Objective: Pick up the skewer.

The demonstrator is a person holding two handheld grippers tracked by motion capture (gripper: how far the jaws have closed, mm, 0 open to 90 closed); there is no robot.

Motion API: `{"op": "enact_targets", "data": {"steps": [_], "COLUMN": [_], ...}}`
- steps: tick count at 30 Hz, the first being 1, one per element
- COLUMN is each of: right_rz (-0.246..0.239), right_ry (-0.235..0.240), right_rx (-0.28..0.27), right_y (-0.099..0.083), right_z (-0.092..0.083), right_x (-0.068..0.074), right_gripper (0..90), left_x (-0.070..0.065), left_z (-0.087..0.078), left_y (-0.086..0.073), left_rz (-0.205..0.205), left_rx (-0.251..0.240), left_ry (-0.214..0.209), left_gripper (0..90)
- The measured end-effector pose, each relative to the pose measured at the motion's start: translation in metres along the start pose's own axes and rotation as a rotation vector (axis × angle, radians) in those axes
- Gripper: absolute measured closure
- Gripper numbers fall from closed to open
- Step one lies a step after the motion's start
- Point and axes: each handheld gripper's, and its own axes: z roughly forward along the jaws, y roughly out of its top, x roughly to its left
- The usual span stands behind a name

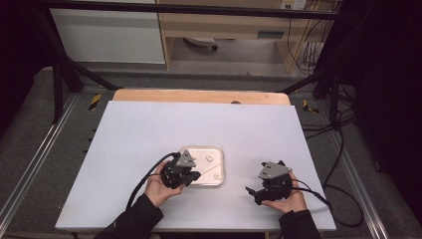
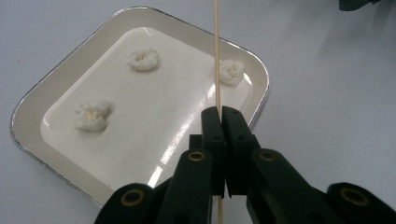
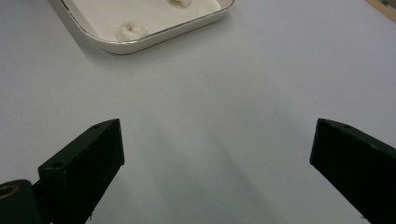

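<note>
The thin wooden skewer (image 2: 217, 56) is pinched tight between the shut jaws of the left gripper (image 2: 223, 114). In the left gripper view it runs straight up the middle of the frame and out past the top edge. It crosses over the right end of the tray (image 2: 32, 100).

Three little white lumps, maybe popcorn or soft candy, lie in the tray. One lump (image 2: 232, 71) sits just beside the stick, near the tray's upper right corner. Another lump (image 2: 144, 59) is at the top middle, and a third lump (image 2: 92, 115) is at the left. None of them is on the stick yet, as far as I can see. So I think the job has only begun: the stick is picked up, and all three lumps are left to poke.

In the high view the left gripper (image 1: 191, 175) is at the tray's left edge, near the middle of the frame. The right gripper (image 1: 255, 191) is well apart, toward the lower right. Its jaws are wide open and hold nothing. In the right gripper view there is bare white table (image 3: 224, 102) between them, with a corner of the tray at the upper left.

Nothing blocks the way. The lumps are loose, so they might slide when poked.
</note>
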Motion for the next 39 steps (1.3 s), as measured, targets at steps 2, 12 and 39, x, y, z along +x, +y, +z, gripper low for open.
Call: {"op": "enact_targets", "data": {"steps": [2,12,39], "right_rz": [-0.022,-0.179,-0.563], "right_ry": [-0.007,-0.051,-0.035], "right_rx": [0.008,0.037,0.025], "right_y": [0.003,0.017,0.024], "right_z": [0.0,0.001,0.011], "right_x": [0.002,0.012,0.031], "right_gripper": [4.5,6.7,36.4], "left_x": [-0.003,-0.015,-0.04], "left_z": [0.002,0.009,0.04], "left_y": [0.004,0.019,0.056], "left_rz": [0.011,0.053,0.129], "left_rx": [0.005,0.033,0.107], "left_ry": [-0.001,-0.012,-0.046], "left_gripper": [88.6,88.6,88.6]}}
